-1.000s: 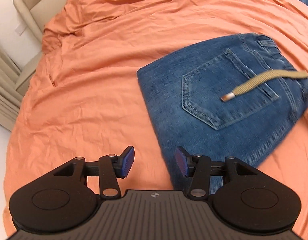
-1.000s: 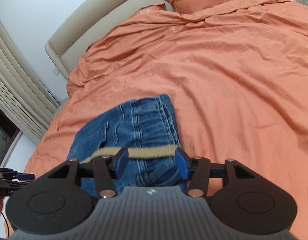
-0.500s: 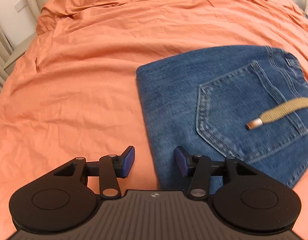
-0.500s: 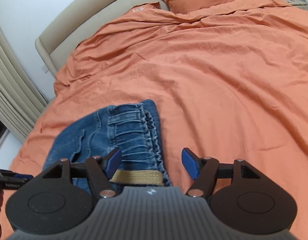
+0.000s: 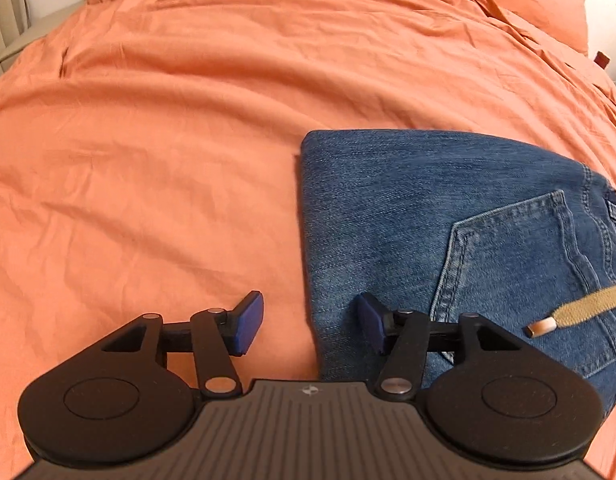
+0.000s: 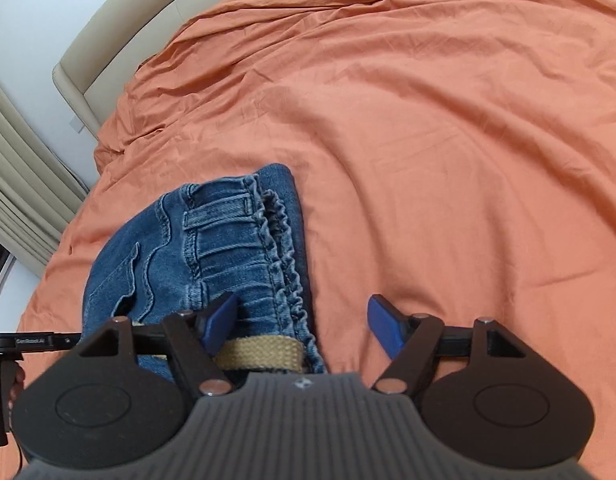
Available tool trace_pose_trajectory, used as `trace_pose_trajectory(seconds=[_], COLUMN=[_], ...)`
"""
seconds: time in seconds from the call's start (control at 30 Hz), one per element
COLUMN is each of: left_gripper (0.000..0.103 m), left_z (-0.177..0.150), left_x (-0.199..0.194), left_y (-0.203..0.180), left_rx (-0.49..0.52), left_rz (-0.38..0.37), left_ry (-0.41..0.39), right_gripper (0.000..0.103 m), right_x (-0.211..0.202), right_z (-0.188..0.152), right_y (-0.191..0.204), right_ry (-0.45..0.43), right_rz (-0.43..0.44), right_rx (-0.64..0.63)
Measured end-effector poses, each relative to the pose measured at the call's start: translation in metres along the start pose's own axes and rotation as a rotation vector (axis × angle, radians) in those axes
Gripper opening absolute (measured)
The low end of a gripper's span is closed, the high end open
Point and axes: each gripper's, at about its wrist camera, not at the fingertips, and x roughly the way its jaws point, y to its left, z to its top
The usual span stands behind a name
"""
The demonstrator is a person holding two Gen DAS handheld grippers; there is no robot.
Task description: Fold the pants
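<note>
The jeans (image 5: 448, 240) lie folded into a compact block on the orange bed (image 5: 188, 120), flat on the cover. In the left wrist view they fill the right half of the picture, with a straight folded edge on their left side and a back pocket (image 5: 524, 280) facing up. A tan drawstring (image 5: 580, 312) with a metal tip lies across that pocket, its tip pointing left.

The left tool (image 5: 310, 322) is spread wide and grips nothing. Its left pad is over bare cover just left of the folded edge, and its right pad is over the denim, so the edge of the jeans falls between the two. Whether either pad touches the cloth cannot be told.

In the right wrist view the jeans (image 6: 212, 256) sit at the near left, with the gathered elastic waistband (image 6: 284, 256) on their right side and belt loops beside it. The drawstring (image 6: 260, 354) crosses the near end of the waistband, partly hidden by the tool body. The right tool (image 6: 304, 322) is also wide apart and holds nothing; its left pad is over the denim and its right pad over bare bed (image 6: 428, 160).

A beige headboard (image 6: 120, 40) runs along the far left, with a pillow (image 5: 540, 0) at the far end of the bed.
</note>
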Motion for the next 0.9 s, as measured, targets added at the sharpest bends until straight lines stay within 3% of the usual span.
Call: trace_pose_trajectory(seconds=[0.07, 0.13, 0.2, 0.3, 0.43, 0.6, 0.73, 0.9], left_gripper=[0.065, 0.064, 0.065, 0.070, 0.074, 0.073, 0.073, 0.055], left_z=[0.001, -0.002, -0.008, -0.021, -0.034, -0.035, -0.031, -0.030], left_x=[-0.004, -0.013, -0.017, -0.016, -0.004, 0.014, 0.026, 0.026], left_y=[0.004, 0.014, 0.028, 0.049, 0.068, 0.073, 0.069, 0.064], left_rx=[-0.017, -0.057, -0.124, -0.257, -0.421, -0.529, -0.549, -0.543], left_rz=[-0.023, -0.077, -0.152, -0.256, -0.371, -0.533, -0.584, -0.556], left_ry=[-0.009, -0.027, -0.023, -0.025, -0.034, -0.011, 0.016, 0.020], right_gripper=[0.065, 0.049, 0.049, 0.053, 0.055, 0.055, 0.053, 0.037], right_x=[-0.002, -0.008, -0.010, -0.001, 0.009, 0.019, 0.024, 0.030], right_z=[0.003, 0.007, 0.011, 0.010, 0.008, 0.010, 0.011, 0.010], right_y=[-0.003, -0.006, -0.008, -0.013, -0.031, -0.033, -0.035, -0.041], right_ry=[0.002, 0.002, 0.003, 0.042, 0.071, 0.080, 0.078, 0.088], right_rz=[0.021, 0.086, 0.142, 0.137, 0.209, 0.249, 0.294, 0.360], right_rx=[0.024, 0.071, 0.102, 0.113, 0.233, 0.240, 0.246, 0.295])
